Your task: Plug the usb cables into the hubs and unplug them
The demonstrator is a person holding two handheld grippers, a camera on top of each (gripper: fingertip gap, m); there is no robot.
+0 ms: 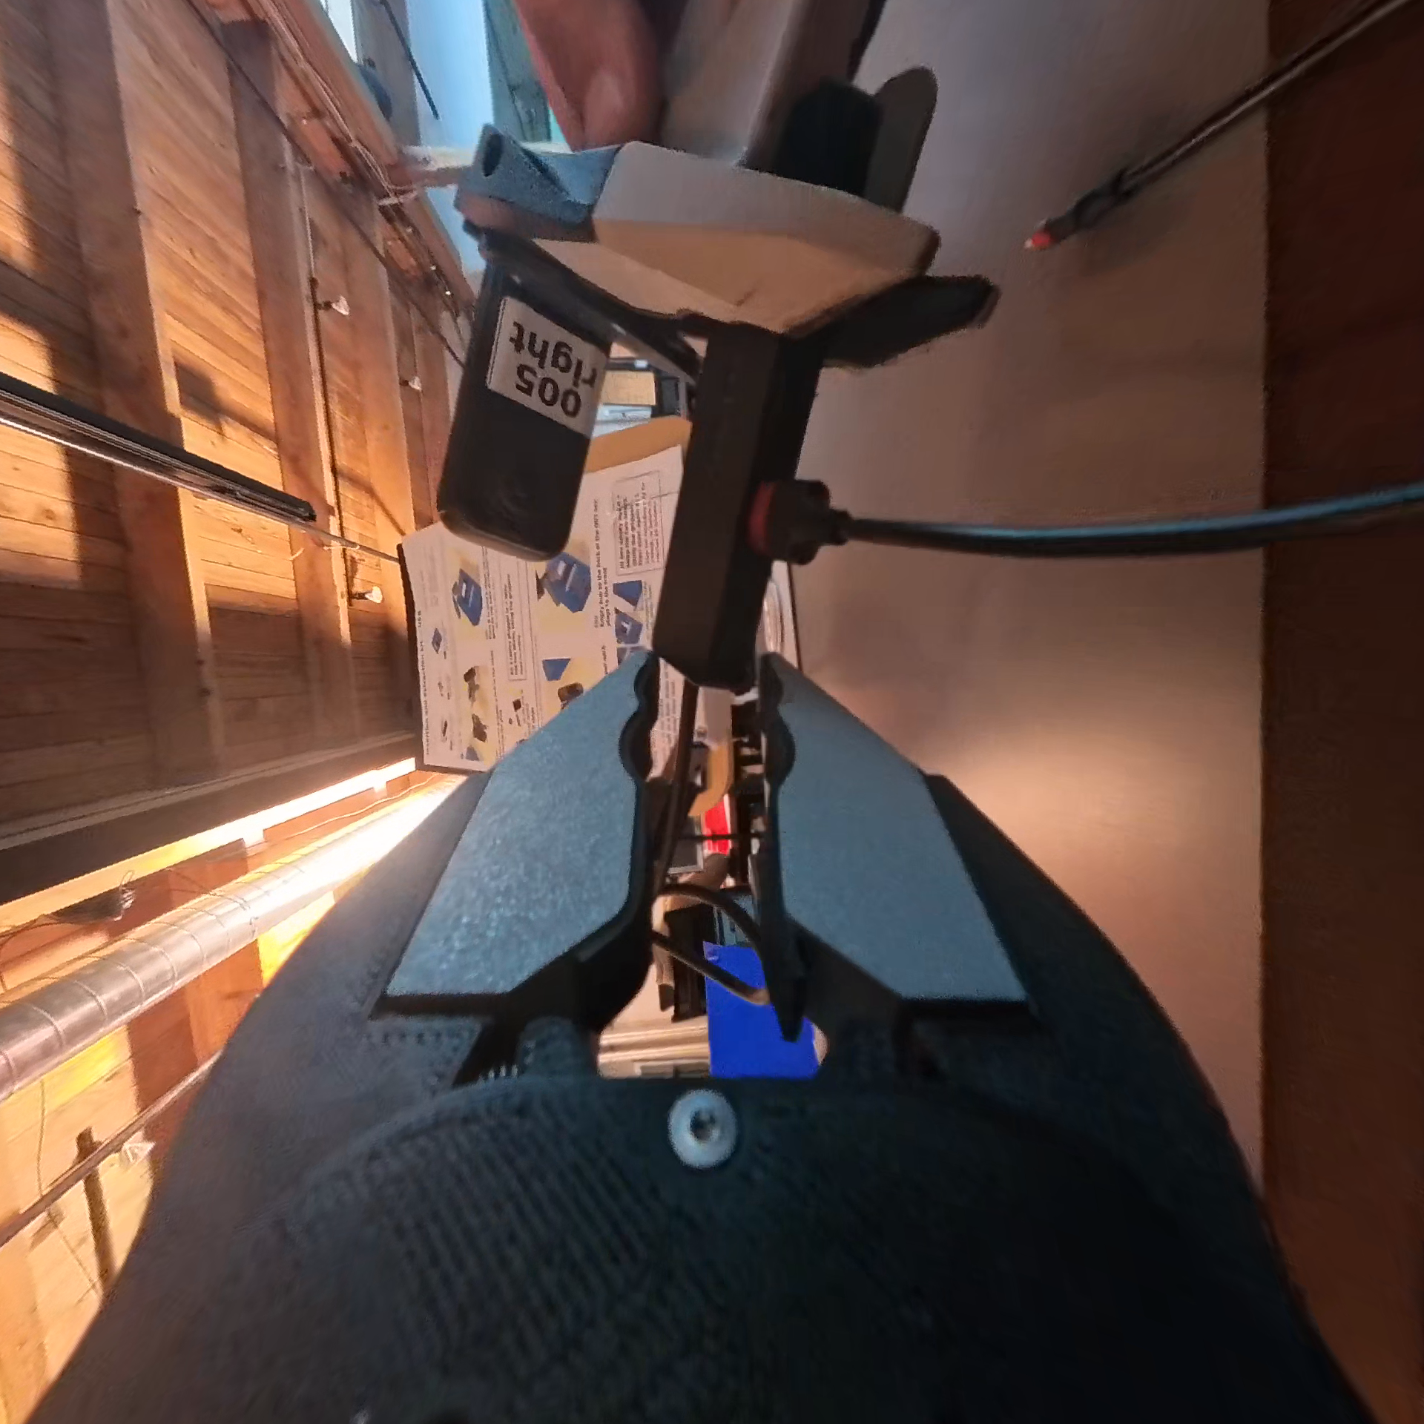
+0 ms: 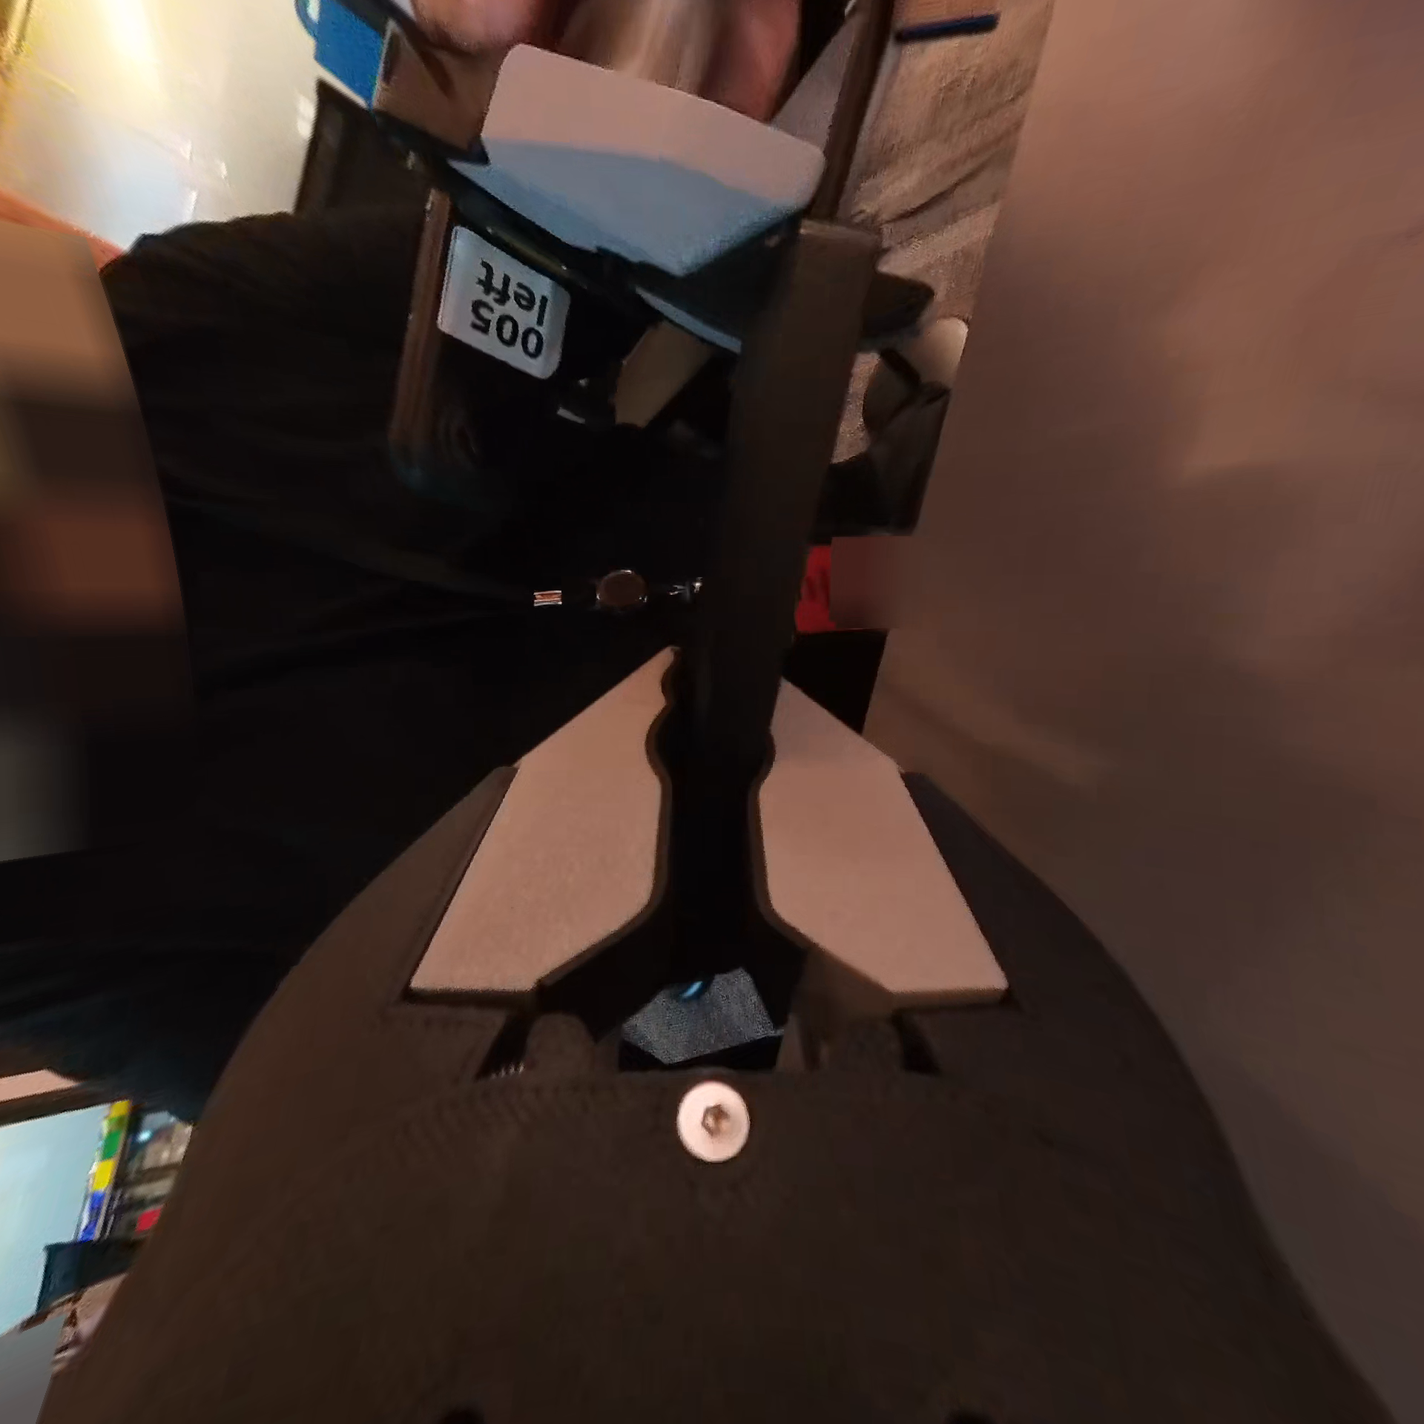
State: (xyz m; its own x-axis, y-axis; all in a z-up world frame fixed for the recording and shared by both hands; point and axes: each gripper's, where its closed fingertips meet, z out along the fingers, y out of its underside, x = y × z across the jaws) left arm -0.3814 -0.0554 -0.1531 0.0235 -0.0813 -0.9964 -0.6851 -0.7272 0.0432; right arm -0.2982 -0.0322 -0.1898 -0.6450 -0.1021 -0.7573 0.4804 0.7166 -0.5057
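Note:
A long black USB hub spans between my two grippers. In the left wrist view my left gripper has its fingertips closed to the hub's width on its near end. A black USB cable with a red-ringed plug sits in the hub's side and trails right; neither gripper holds it. The hub's far end runs into the right gripper under its labelled camera. In the right wrist view my right gripper is shut on the hub, which reaches the left gripper below its camera.
Both views are rolled sideways. A pale table surface lies to the right, with a black lead ending in a red tip. A printed instruction sheet stands behind. A person in dark clothes is close behind the left gripper. The grippers' ends are close to 9 cm from one another.

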